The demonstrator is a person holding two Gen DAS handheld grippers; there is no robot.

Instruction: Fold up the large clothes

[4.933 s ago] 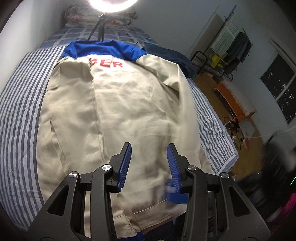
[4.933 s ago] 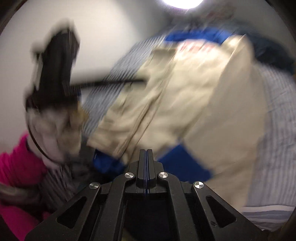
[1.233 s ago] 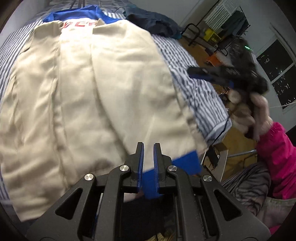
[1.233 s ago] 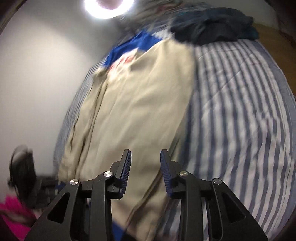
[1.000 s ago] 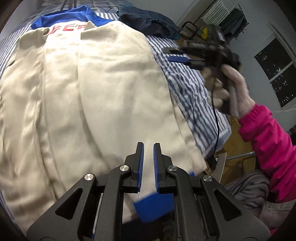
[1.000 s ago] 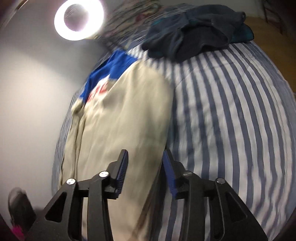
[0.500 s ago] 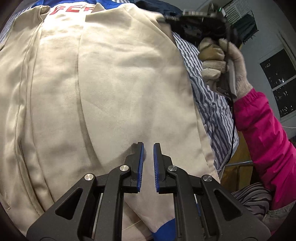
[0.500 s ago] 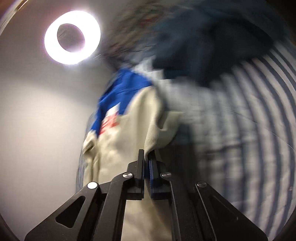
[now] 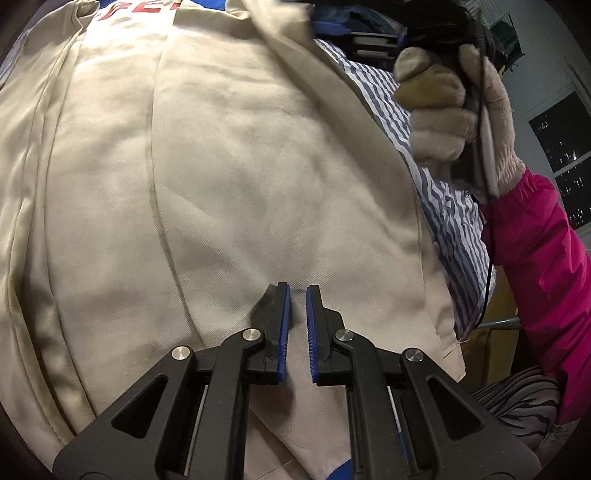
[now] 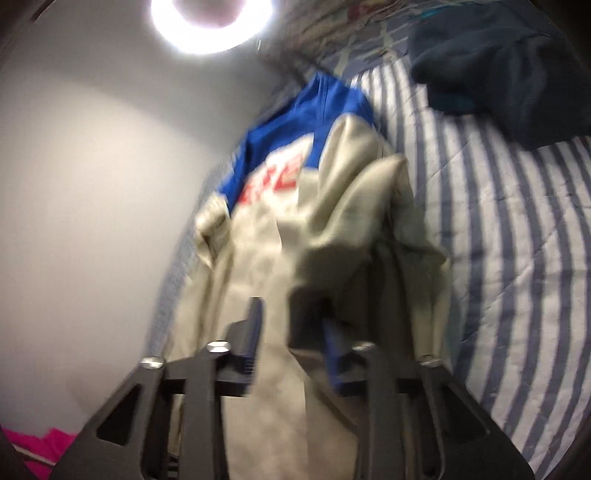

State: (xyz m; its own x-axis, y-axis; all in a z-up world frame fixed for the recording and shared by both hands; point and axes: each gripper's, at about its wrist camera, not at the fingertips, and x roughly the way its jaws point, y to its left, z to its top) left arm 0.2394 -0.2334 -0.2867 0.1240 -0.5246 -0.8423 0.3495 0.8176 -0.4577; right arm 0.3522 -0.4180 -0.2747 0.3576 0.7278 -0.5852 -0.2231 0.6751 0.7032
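Cream cotton jacket with blue yoke (image 9: pixel 240 166) sprawls across the striped bedsheet (image 10: pixel 517 258), left gripper (image 9: pixel 298 295) narrowly parted, empty at six o'clock, right gripper (image 10: pixel 291 314) spread, so that bunched shoulder could flop back unfolded.

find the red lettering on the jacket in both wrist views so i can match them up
Left wrist: red lettering at the top edge, left of centre, partly cut off.
Right wrist: red lettering centre, upper half, blurred.
Shared landmark: the blue yoke just above the lettering.
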